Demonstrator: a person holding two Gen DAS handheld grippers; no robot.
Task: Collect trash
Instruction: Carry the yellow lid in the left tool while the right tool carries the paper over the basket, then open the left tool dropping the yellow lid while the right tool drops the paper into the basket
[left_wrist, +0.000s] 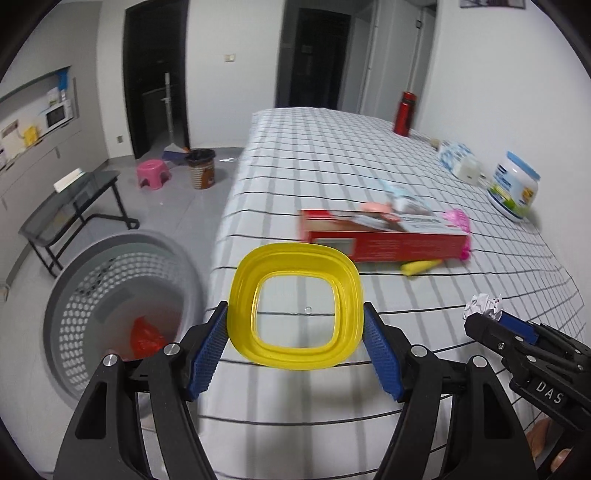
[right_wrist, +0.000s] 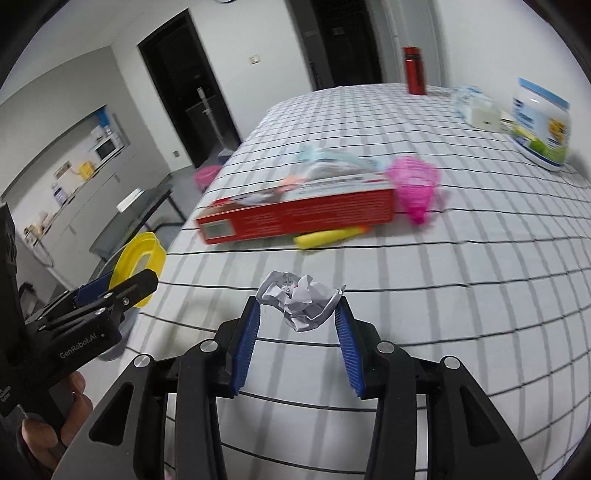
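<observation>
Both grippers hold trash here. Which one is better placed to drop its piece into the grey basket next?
Left. The left gripper holds the yellow lid at the table edge, right beside the grey basket. The right gripper, with the crumpled paper, sits farther over the table.

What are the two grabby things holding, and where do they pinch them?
The left hand-held gripper pinches the yellow lid by its two opposite outer edges. The right hand-held gripper pinches the crumpled paper by its two sides.

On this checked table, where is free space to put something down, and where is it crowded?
Bare cloth lies between the red box and the red bottle, and in front of the yellow marker toward the grippers. It is crowded around the box and along the wall by the white jar.
</observation>
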